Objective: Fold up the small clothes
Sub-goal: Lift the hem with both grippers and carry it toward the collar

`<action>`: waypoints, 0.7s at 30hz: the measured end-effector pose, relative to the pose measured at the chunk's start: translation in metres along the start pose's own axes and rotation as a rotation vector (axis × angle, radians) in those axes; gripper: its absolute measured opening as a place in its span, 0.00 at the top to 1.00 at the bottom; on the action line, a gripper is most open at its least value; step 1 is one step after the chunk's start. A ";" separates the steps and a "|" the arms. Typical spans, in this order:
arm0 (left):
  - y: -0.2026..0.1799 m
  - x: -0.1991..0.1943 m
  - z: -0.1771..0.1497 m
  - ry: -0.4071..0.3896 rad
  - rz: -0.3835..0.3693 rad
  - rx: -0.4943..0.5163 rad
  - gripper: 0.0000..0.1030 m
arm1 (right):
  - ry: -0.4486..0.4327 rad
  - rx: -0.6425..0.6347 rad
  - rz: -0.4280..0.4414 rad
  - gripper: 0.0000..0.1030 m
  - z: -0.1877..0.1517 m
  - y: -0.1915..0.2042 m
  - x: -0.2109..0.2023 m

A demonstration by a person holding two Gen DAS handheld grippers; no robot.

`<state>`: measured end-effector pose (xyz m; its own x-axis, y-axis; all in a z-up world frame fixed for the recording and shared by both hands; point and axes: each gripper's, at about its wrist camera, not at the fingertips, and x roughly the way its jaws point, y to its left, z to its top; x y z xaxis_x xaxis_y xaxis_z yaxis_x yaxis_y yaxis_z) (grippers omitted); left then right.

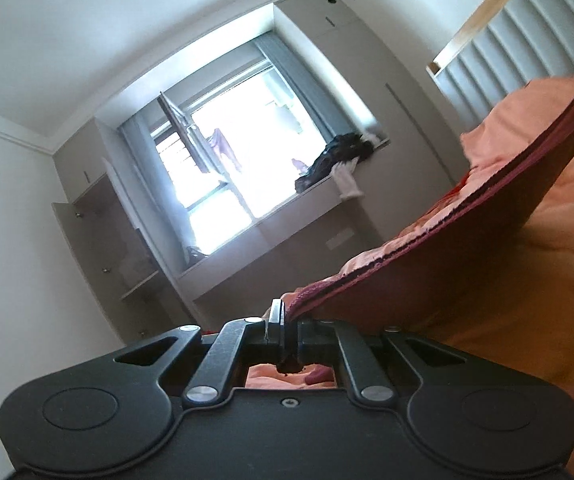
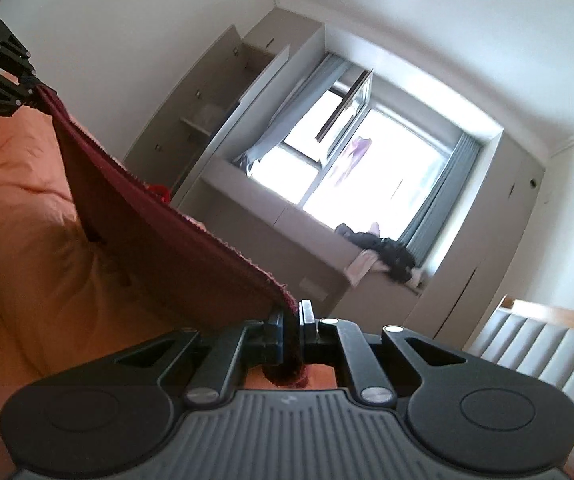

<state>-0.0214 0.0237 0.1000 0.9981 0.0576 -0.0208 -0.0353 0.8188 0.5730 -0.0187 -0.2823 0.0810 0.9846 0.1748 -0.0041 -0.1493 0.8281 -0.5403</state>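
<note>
A dark red cloth [image 2: 159,224] with a frayed edge hangs taut over the orange bedding [image 2: 19,184], running from 10 to 5 o'clock. The left gripper [image 1: 287,320] and the right gripper [image 2: 293,316] each pinch a corner.

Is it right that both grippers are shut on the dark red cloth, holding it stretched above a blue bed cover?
Not quite: the bed cover is orange, not blue, as the right wrist view shows. The left gripper and right gripper are indeed both shut on the dark red cloth, stretched between them.
</note>
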 end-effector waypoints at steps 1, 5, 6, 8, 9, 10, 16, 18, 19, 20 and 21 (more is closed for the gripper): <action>0.002 -0.012 0.004 -0.008 -0.002 0.001 0.95 | -0.007 -0.001 -0.005 0.94 0.003 -0.002 -0.011; 0.006 -0.055 0.019 -0.034 -0.002 0.017 0.95 | -0.043 -0.010 -0.036 0.94 0.015 -0.005 -0.050; 0.007 -0.063 0.022 -0.034 -0.008 0.017 0.95 | -0.052 -0.012 -0.043 0.94 0.018 -0.006 -0.059; 0.009 -0.077 0.030 -0.029 -0.026 0.013 0.95 | -0.067 -0.015 -0.052 0.94 0.025 -0.007 -0.076; 0.009 -0.081 0.033 -0.023 -0.034 0.013 0.95 | -0.070 -0.017 -0.056 0.93 0.028 -0.007 -0.081; 0.010 -0.081 0.036 -0.017 -0.041 0.013 0.95 | -0.073 -0.018 -0.059 0.93 0.029 -0.007 -0.084; 0.015 -0.052 0.046 0.041 -0.043 -0.023 0.95 | -0.083 -0.004 -0.067 0.93 0.028 -0.008 -0.061; 0.016 -0.030 0.049 0.059 -0.033 -0.033 0.95 | -0.086 -0.004 -0.071 0.93 0.028 -0.012 -0.043; 0.016 -0.018 0.051 0.068 -0.028 -0.038 0.95 | -0.087 -0.009 -0.077 0.93 0.028 -0.013 -0.032; 0.015 -0.006 0.054 0.076 -0.024 -0.040 0.95 | -0.088 -0.022 -0.086 0.93 0.029 -0.014 -0.019; 0.016 0.006 0.055 0.080 -0.020 -0.041 0.95 | -0.086 -0.036 -0.096 0.93 0.030 -0.015 -0.003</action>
<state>-0.0128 0.0051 0.1541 0.9915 0.0854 -0.0984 -0.0192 0.8431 0.5375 -0.0220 -0.2791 0.1145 0.9826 0.1416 0.1201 -0.0497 0.8237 -0.5648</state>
